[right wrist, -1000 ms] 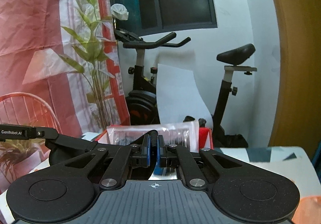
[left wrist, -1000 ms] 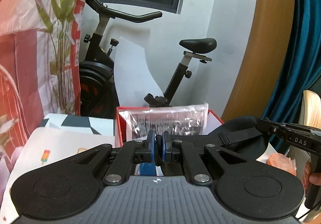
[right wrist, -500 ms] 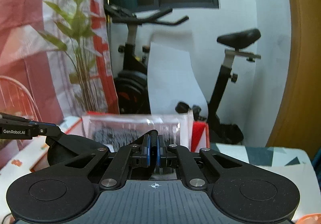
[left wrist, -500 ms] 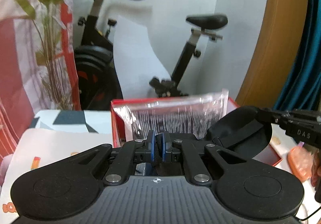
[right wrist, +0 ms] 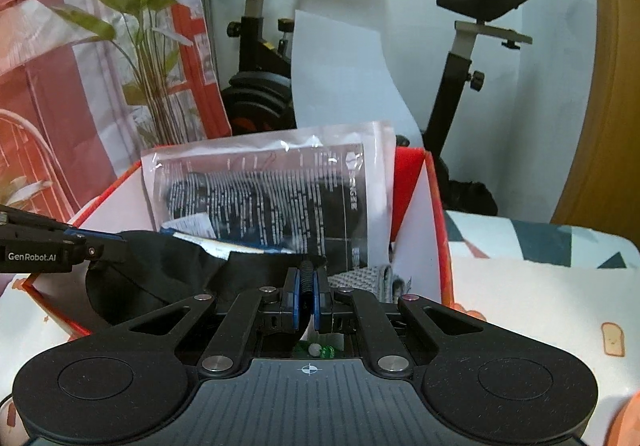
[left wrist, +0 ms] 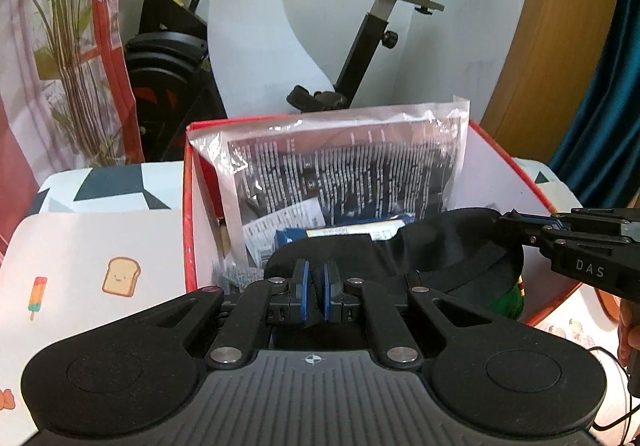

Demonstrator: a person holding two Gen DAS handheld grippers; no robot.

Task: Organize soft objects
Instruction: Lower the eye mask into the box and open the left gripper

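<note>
Lowered toward red box [left wrist: 192,206]: black cap [left wrist: 452,246], stretched sideways, pinched by closed L gripper [left wrist: 316,296] & R gripper [right wrist: 306,300].

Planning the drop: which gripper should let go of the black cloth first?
Probably right: its fingers pinch the cloth deeper over the box; left holds the near edge.
</note>
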